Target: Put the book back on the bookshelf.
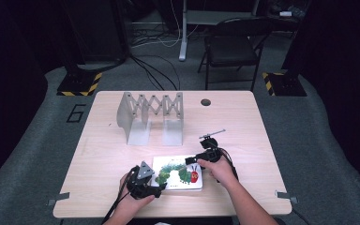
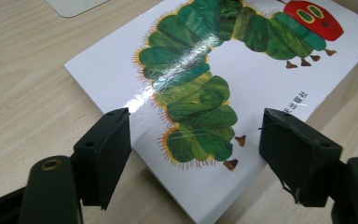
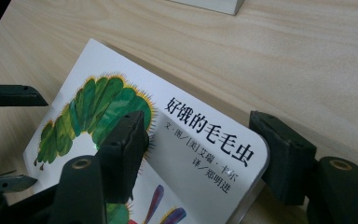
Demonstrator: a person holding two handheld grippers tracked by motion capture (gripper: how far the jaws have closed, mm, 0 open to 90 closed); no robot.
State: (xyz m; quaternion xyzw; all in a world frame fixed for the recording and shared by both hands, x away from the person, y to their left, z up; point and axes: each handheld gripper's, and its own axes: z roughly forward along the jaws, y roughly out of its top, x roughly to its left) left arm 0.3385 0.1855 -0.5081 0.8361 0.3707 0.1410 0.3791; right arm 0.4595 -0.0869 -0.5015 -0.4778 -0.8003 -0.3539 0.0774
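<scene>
A white picture book point(image 1: 178, 172) with a green caterpillar and a red head on its cover lies flat on the wooden table point(image 1: 243, 122), near the front edge. My left gripper point(image 1: 146, 182) is at the book's left edge. In the left gripper view it point(image 2: 196, 123) is open, and the book's point(image 2: 116, 70) near corner lies between the jaws. My right gripper point(image 1: 198, 158) is at the book's far right corner. It point(image 3: 198, 128) is open too, with the rounded corner of the book point(image 3: 205, 140) and its printed title between the jaws.
A grey accordion-style book rack point(image 1: 150, 117) stands upright at the back of the table, left of centre. A round cable hole point(image 1: 206, 102) is near the far edge. A folding chair point(image 1: 232, 47) stands on the floor beyond the table.
</scene>
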